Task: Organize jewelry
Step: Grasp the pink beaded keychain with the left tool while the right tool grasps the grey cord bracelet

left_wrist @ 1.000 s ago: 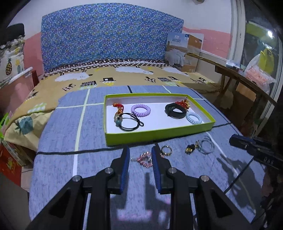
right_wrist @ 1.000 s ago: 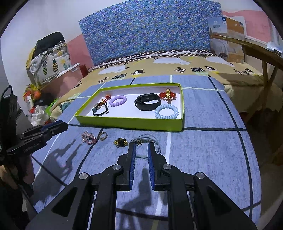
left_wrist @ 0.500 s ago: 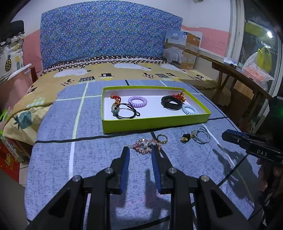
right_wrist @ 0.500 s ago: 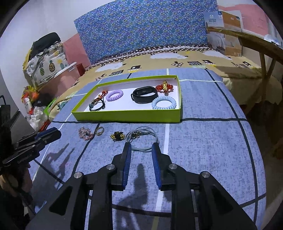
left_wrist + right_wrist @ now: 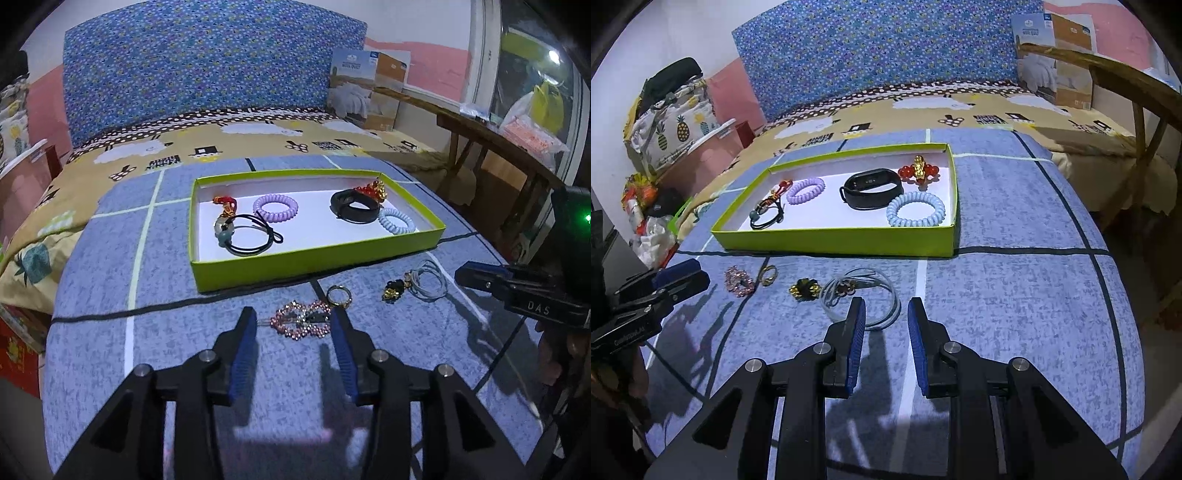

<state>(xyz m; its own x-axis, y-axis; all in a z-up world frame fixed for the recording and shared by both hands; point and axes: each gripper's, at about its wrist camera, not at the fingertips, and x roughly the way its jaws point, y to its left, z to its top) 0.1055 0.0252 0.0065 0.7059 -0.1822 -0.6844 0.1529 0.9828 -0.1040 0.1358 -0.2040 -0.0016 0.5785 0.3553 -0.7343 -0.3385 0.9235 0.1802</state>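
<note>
A green box [image 5: 317, 254] [image 5: 834, 242] on the blue blanket holds a purple coil tie [image 5: 275, 207], a black band [image 5: 873, 188], a light blue coil tie [image 5: 916, 214], a red-gold charm [image 5: 919, 170] and a black cord bracelet [image 5: 245, 238]. In front of it lie a pink beaded bracelet [image 5: 301, 323] [image 5: 738, 282], a gold ring [image 5: 338, 295], a black-gold charm [image 5: 393, 290] [image 5: 804, 290] and a grey cord loop [image 5: 428, 282] [image 5: 860, 299]. My left gripper [image 5: 293, 326] is open around the pink bracelet. My right gripper [image 5: 886, 314] is open and empty just behind the grey loop.
The blanket covers a bed with a blue patterned headboard [image 5: 207, 74]. A cardboard box [image 5: 369, 88] and a wooden bench [image 5: 480, 136] stand at the right. Bags and clutter [image 5: 665, 122] sit at the left of the bed.
Both grippers have opened wider. The left gripper pulled back, then came forward around the pink bracelet. The right gripper rose slightly behind the grey loop.
</note>
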